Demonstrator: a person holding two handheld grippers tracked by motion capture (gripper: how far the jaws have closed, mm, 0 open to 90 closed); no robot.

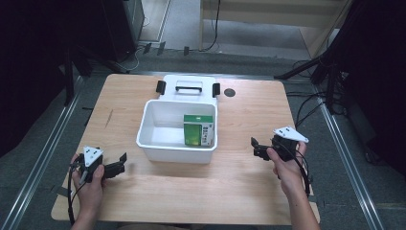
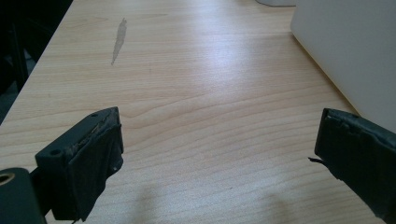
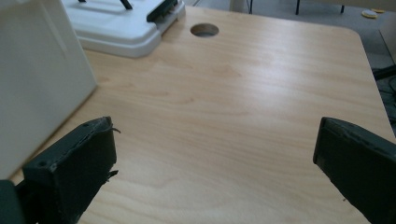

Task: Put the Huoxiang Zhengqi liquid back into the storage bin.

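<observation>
Table [image 1: 249,182]: light wood, with a round hole [image 1: 230,92] near the far edge, right of centre, and a grey streak [image 1: 111,118] on the left half.
Bin [image 1: 174,151]: white, open-topped, at mid-table between the two grippers.
Box [image 1: 198,130]: green and white, standing inside the bin against its right wall.
Lid [image 1: 188,88]: white with black clips, flat on the table just behind the bin, touching or nearly touching its far rim.
Left gripper [image 1: 122,163]: near-left of the table, held in the left hand [image 1: 91,184], pointing right toward the bin.
Left jaws: wide apart, nothing between them; bare wood shows in the gap in the left gripper view. The bin wall stands just beyond the right jaw.
Right gripper [image 1: 254,147]: right of the bin, held in the right hand [image 1: 287,170], pointing left toward it.
Right jaws: wide apart, holding nothing; bare table between them in the right gripper view, the bin wall at far left.
Contact: neither gripper touches the bin or the box.
</observation>
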